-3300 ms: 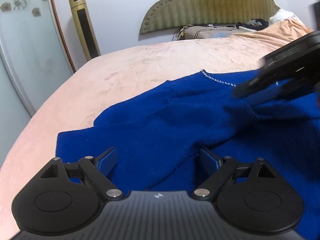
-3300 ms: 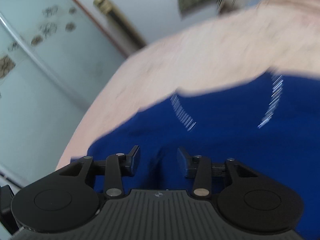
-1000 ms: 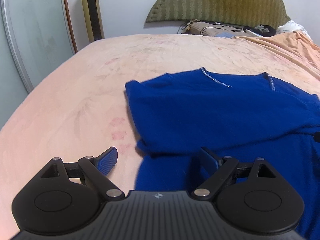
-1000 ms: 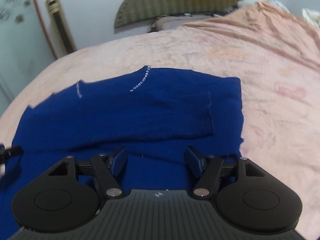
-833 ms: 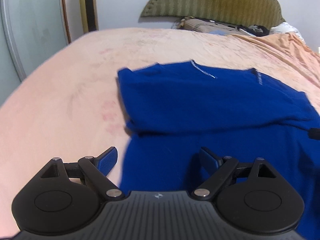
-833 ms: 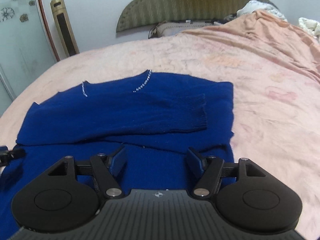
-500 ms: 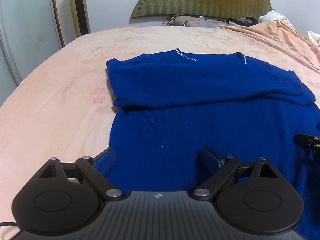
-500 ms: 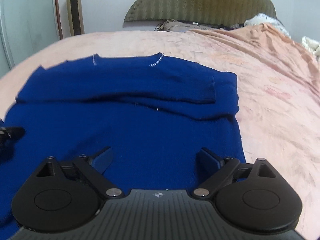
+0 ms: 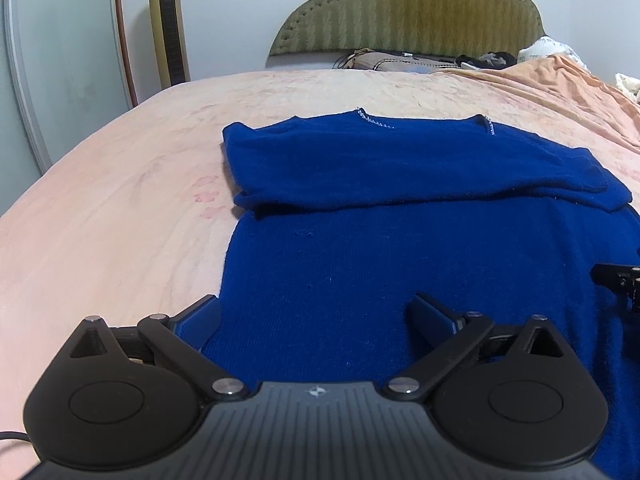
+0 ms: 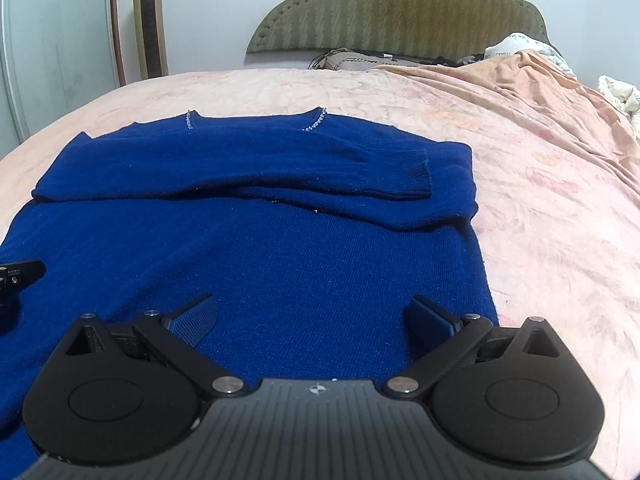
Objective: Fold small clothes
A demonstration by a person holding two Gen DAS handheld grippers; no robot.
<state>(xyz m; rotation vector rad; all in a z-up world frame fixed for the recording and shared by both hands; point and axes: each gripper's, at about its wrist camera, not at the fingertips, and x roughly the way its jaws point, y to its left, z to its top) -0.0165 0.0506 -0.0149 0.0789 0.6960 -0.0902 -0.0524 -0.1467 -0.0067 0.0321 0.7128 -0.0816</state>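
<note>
sweater (image 9: 400, 264) hem hidden behind claw bodies, right claw (image 9: 618, 280) cropped at frame edge

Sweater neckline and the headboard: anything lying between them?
Bare pink bedspread from the blue sweater neckline to a pillow at the headboard. Both wrist views show it.

Royal-blue sweater (image 10: 280, 264), peach floral bedspread (image 9: 120, 208), olive striped headboard (image 10: 400, 12), gold tower fan (image 9: 168, 24)

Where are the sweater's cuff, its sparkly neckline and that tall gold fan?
cuff (image 10: 418, 176), right wrist view, ribbed end of the folded sleeve.
neckline (image 10: 316, 123), right wrist view, beaded trim at its right corner.
fan (image 9: 170, 36), left wrist view, dark front grille.
</note>
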